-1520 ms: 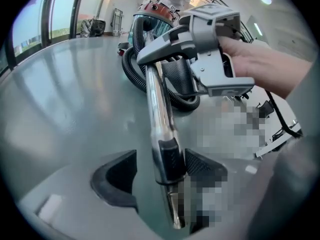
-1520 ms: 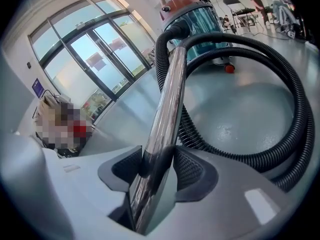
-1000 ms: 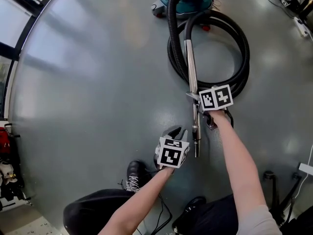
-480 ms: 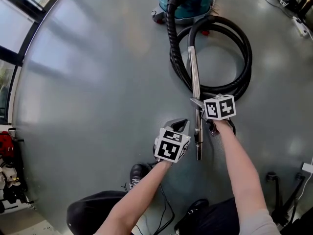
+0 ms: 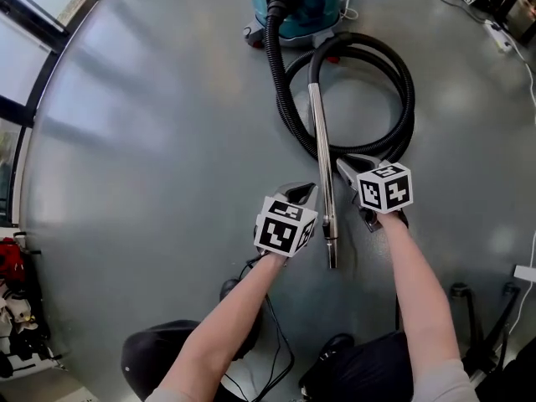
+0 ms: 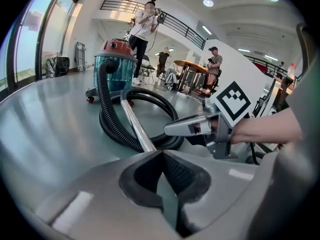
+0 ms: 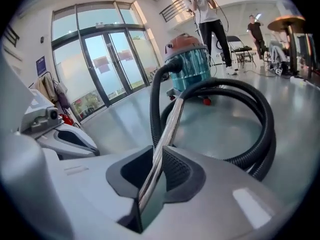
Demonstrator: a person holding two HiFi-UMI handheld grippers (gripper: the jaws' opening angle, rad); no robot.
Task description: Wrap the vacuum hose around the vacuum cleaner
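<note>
The teal vacuum cleaner (image 5: pixel 295 2) with a red lid stands at the far end of the floor. Its black ribbed hose (image 5: pixel 405 82) lies in loops in front of it. The chrome wand (image 5: pixel 321 157) runs from the loops toward me. My left gripper (image 5: pixel 301 193) hovers just left of the wand, jaws together and empty. My right gripper (image 5: pixel 345 166) sits just right of the wand, pointing at it. In the right gripper view the jaws stand almost together, and the wand (image 7: pixel 170 121) shows in line with the slit between them. The vacuum cleaner (image 6: pixel 114 66) and hose (image 6: pixel 107 119) also show in the left gripper view.
Grey polished floor (image 5: pixel 151 141) lies all around. A thin black cable (image 5: pixel 272 342) trails by my feet. Glass doors (image 7: pixel 105 69) run along the left. A power strip (image 5: pixel 498 36) with cords lies at the right. People and a round table (image 6: pixel 187 74) are far behind the vacuum.
My right gripper's jaws lay across the wand earlier and now sit just to its right. My left gripper has moved forward beside the wand. The head view has shifted slightly.
</note>
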